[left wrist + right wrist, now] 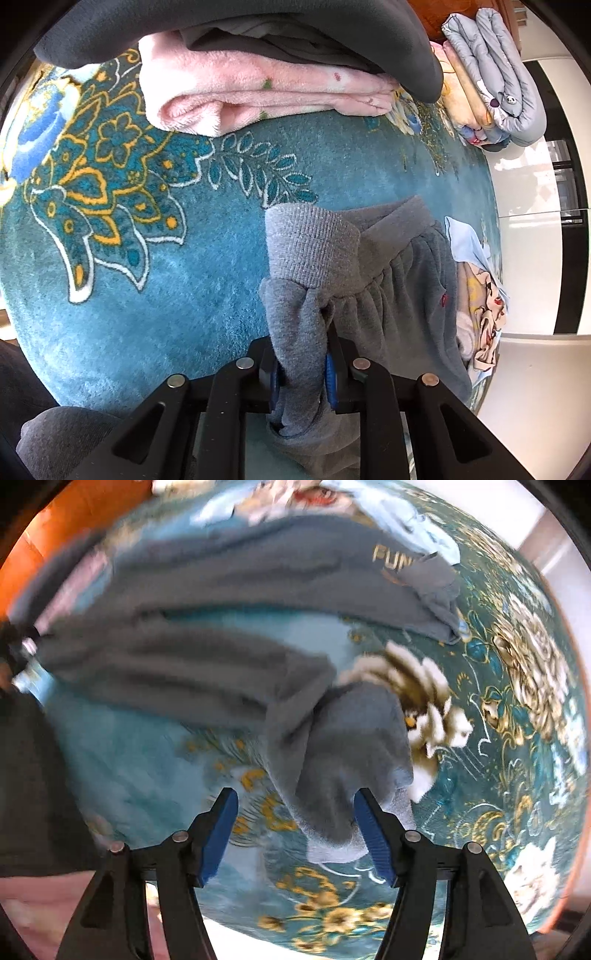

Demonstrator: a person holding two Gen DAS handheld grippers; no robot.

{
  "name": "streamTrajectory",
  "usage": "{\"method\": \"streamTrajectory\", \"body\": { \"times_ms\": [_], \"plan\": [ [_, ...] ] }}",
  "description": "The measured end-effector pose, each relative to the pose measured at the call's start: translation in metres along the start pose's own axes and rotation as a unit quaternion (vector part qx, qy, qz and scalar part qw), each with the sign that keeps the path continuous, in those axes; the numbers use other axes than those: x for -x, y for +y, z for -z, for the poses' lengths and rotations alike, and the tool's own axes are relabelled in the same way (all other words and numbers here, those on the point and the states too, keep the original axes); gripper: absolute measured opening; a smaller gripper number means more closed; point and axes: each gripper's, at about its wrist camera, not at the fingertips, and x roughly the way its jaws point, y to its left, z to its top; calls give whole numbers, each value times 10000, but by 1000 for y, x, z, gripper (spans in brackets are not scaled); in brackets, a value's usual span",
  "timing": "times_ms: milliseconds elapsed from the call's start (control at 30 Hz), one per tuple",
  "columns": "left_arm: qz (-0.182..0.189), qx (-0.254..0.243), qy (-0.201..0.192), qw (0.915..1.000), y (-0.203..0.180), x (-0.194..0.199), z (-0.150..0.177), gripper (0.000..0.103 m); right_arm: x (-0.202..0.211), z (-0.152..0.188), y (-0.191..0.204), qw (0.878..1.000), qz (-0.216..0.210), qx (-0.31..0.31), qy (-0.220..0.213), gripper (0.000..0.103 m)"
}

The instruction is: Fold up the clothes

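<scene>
A grey sweatshirt (402,295) with ribbed cuff and hem lies on a teal patterned carpet (147,295). My left gripper (302,376) is shut on a bunch of its grey fabric near the ribbed cuff (310,247). In the right wrist view the same grey sweatshirt (221,627), with gold lettering, stretches across the carpet (498,775). My right gripper (297,834) is open. One sleeve end (343,775) lies between its blue pads, against the right pad (373,834). The view is blurred.
A folded pink fleece (258,96) with dark grey clothes (240,29) on top lies at the far edge. A folded grey quilted piece (495,70) sits far right. A cartoon-print cloth (480,314) lies beside the sweatshirt. White floor (535,258) borders the carpet.
</scene>
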Motion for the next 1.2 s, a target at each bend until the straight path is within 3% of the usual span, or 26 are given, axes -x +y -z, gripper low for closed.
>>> {"method": "streamTrajectory", "body": {
  "times_ms": [33,100,133,167,200,267,367,400,533,600,667,733,767,933,967,1033,1133,1200],
  "plan": [
    [-4,-8,-18,10000,0,1,0,20,-7,0,-1,9999,92,-76,80,66],
    [-55,-24,-72,10000,0,4,0,21,-13,-2,-6,9993,245,-232,166,45],
    [-100,-46,-122,9999,0,5,0,21,-11,-4,-7,9992,290,-205,177,17],
    [-156,-78,-223,9996,-1,9,0,20,-7,-6,-8,9993,282,-158,186,3],
    [-213,-112,-338,9991,-2,13,0,20,1,-7,-10,9998,32,-110,151,3],
    [-313,-179,-540,9979,-4,20,0,20,28,-8,-14,9947,-1023,67,-61,3],
    [-349,-185,-528,9978,-4,19,0,20,92,-5,-35,9598,-2679,571,-609,3],
    [-356,-155,-517,9979,-3,18,0,20,103,-8,-47,9554,-2798,641,-701,3],
    [-360,-124,-477,9981,-3,17,1,20,109,-34,-106,9786,-1866,519,-687,3],
    [-357,-143,-465,9982,-3,18,1,20,71,-55,-132,9933,-1093,206,-326,4],
    [-337,-83,-436,9984,-1,17,1,20,31,-75,-156,9995,-309,-98,54,4],
    [-333,-6,-395,9987,1,14,0,20,-2,-87,-174,9986,228,-355,312,7],
    [-350,16,-388,9986,2,13,0,20,-9,-90,-182,9973,437,-493,309,20],
    [-509,-48,-350,9981,-2,7,-1,20,-14,-102,-222,9791,1505,-1367,-109,33],
    [-529,-63,-347,9980,-3,6,-1,20,-9,-102,-230,9746,1607,-1539,-255,34],
    [-542,-72,-338,9979,-4,4,-2,20,-1,-98,-236,9724,1407,-1820,-389,34],
    [-483,-4,-323,9983,-2,4,-1,20,-9,-74,-221,9755,369,-2157,-230,43],
    [-455,12,-315,9985,-1,5,-1,20,-19,-49,-203,9691,-324,-2444,-121,43]
  ]
}}
